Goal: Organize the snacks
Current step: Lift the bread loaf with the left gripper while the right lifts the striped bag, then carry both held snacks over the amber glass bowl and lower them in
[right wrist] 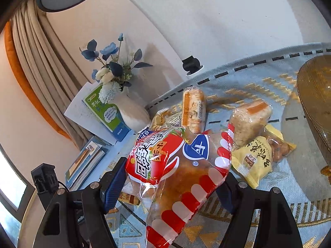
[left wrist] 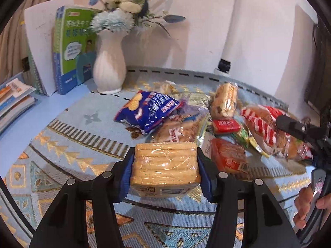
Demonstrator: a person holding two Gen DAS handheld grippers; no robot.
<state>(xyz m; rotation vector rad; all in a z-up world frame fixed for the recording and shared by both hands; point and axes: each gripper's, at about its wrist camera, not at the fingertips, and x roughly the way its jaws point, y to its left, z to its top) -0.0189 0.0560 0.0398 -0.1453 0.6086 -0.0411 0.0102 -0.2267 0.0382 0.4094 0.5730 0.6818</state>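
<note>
My left gripper (left wrist: 165, 165) is shut on a clear-wrapped pack of biscuits (left wrist: 165, 163) and holds it above the patterned cloth. My right gripper (right wrist: 175, 177) is shut on a red-and-white striped bread bag (right wrist: 182, 171); it also shows at the right of the left wrist view (left wrist: 266, 128). A heap of snacks lies beyond: a blue chip bag (left wrist: 146, 109), a wrapped bread loaf (left wrist: 180, 132), a raisin cake (left wrist: 224, 101), a red packet (left wrist: 226, 125), an orange packet (left wrist: 229, 157). The right wrist view shows a yellow snack pack (right wrist: 254, 159) and two wrapped cakes (right wrist: 193, 109), (right wrist: 250, 119).
A white vase with blue flowers (left wrist: 109, 66) and upright books (left wrist: 70, 49) stand at the back left against the wall. Stacked books (left wrist: 14, 101) lie at the left. A brown woven basket (right wrist: 316, 99) sits at the far right on the cloth (left wrist: 62, 144).
</note>
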